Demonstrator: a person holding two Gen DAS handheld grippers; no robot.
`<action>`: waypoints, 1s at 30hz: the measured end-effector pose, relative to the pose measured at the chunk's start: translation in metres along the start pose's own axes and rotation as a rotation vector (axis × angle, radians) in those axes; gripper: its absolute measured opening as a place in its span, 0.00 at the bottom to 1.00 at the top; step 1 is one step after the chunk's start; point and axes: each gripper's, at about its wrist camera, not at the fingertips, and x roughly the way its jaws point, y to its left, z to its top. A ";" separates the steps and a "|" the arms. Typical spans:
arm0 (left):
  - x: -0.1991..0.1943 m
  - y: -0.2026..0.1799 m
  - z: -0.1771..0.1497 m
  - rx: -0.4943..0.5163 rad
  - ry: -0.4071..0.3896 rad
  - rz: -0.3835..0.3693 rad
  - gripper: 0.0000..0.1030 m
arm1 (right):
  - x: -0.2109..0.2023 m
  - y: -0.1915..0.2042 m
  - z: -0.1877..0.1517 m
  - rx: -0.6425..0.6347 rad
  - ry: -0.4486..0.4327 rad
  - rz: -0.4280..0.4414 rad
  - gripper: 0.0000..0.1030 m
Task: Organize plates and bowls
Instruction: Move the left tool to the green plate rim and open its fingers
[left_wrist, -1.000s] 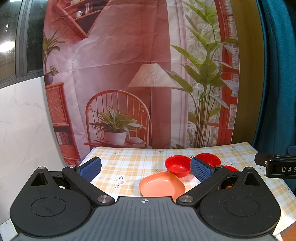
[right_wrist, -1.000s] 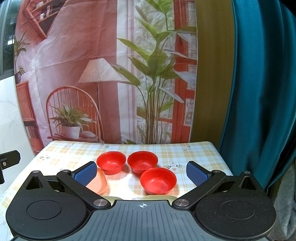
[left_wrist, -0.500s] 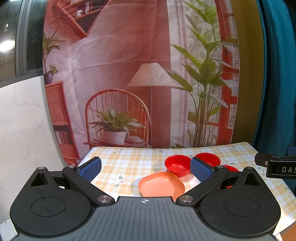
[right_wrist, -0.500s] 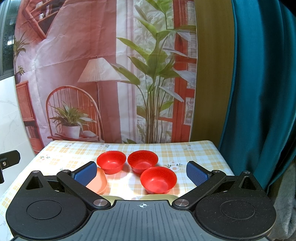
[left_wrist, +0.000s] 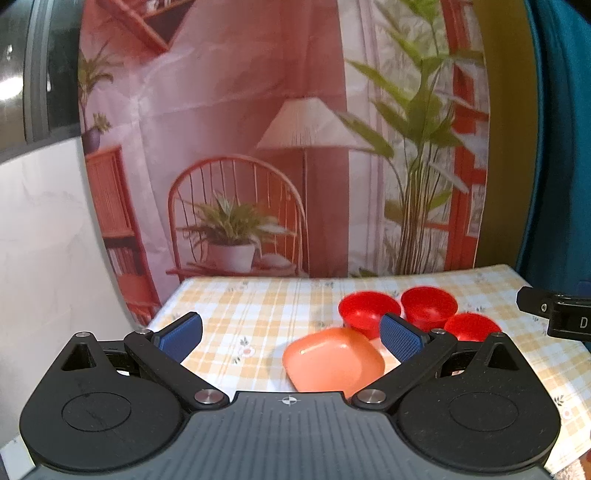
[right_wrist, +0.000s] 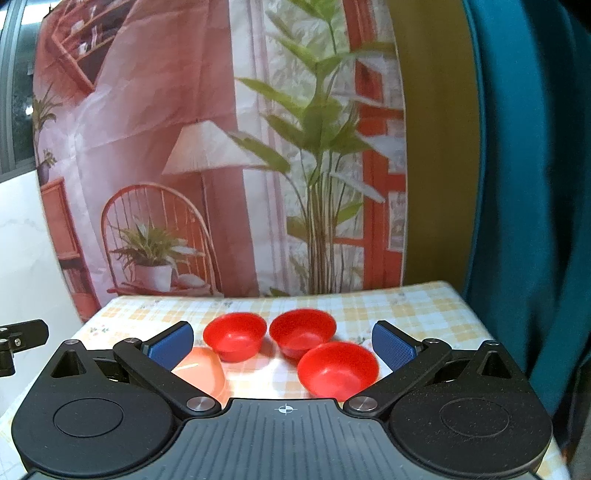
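Plate (left_wrist: 334, 360) flat, corner twd camera

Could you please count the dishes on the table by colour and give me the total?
Red bowls: 3
Orange plate: 1
Total: 4 dishes on the checked tablecloth

Both views are evenly and fairly brightly lit by soft indoor light, with colours warm and saturated. Motion blur smears the printed backdrop (left_wrist: 295, 147) and the red bowls (right_wrist: 303, 332) beyond the tongs, while the tongs' own bodies stay sharp. Fisheye distortion bends the edges, curving the teal curtain (right_wrist: 524, 184). A window (left_wrist: 22, 74) at far left shows a glare spot.
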 end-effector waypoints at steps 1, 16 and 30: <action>0.005 0.001 -0.002 -0.007 0.011 -0.005 1.00 | 0.007 -0.002 -0.003 0.010 0.013 0.004 1.00; 0.069 0.006 -0.038 -0.055 0.139 -0.038 1.00 | 0.066 0.005 -0.042 -0.004 0.185 0.034 1.00; 0.096 -0.003 -0.069 -0.019 0.214 -0.089 0.92 | 0.085 0.015 -0.072 -0.018 0.285 0.099 0.94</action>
